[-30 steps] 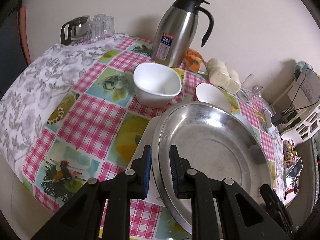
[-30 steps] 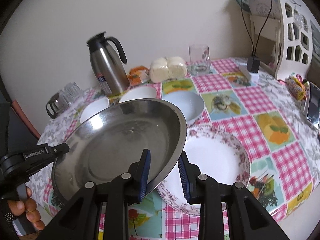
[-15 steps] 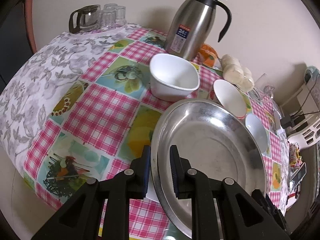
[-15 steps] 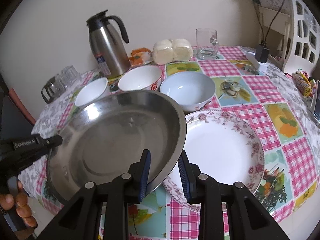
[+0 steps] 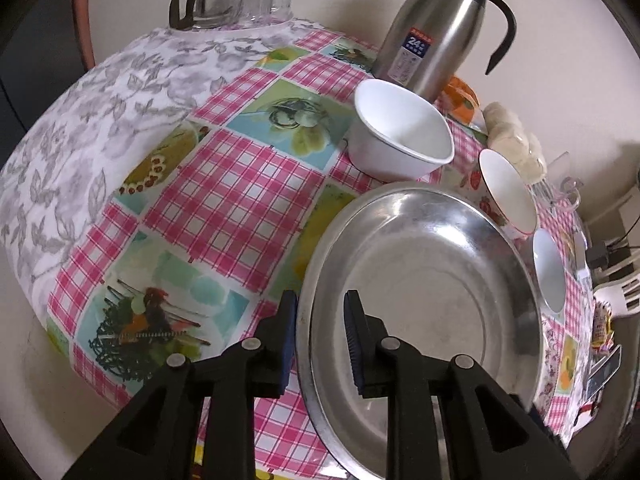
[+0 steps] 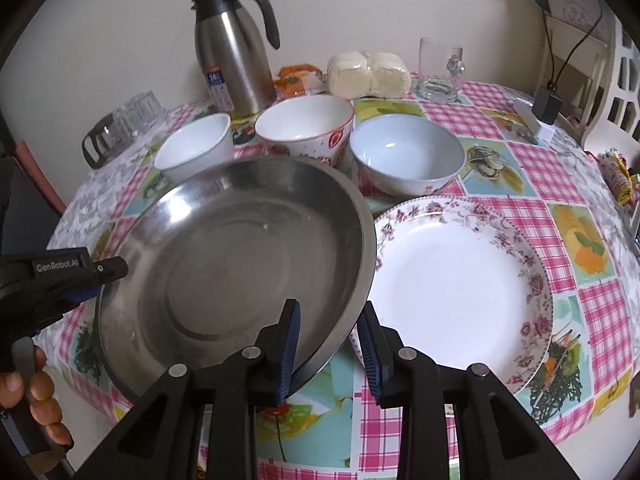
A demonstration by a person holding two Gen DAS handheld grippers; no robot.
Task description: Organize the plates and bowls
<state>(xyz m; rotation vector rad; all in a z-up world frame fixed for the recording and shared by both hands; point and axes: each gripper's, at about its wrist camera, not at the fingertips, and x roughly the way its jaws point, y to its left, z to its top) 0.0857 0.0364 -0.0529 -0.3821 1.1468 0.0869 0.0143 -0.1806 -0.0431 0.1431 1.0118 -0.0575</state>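
A large steel plate (image 5: pixel 424 280) (image 6: pixel 240 256) is held low over the table's front left. My left gripper (image 5: pixel 320 340) is shut on its left rim; it also shows in the right wrist view (image 6: pixel 100 276). My right gripper (image 6: pixel 330 344) is shut on its right rim. A floral white plate (image 6: pixel 460 292) lies on the table right of it. Behind stand three bowls: a plain white bowl (image 6: pixel 196 146) (image 5: pixel 400 136), a strawberry-print bowl (image 6: pixel 304 124) (image 5: pixel 508 192) and a pale blue bowl (image 6: pixel 408 152) (image 5: pixel 550 276).
A steel thermos jug (image 6: pixel 232 48) (image 5: pixel 432 28) stands at the back by the wall, with wrapped buns (image 6: pixel 368 74) and a glass mug (image 6: pixel 440 70) to its right. A glass pot and tumblers (image 5: pixel 228 2) sit at the far left corner. A charger (image 6: pixel 548 104) lies far right.
Both grippers have carried the steel plate lower and toward the table's front left. The floral plate is now fully uncovered beside it. Both grips are unchanged.
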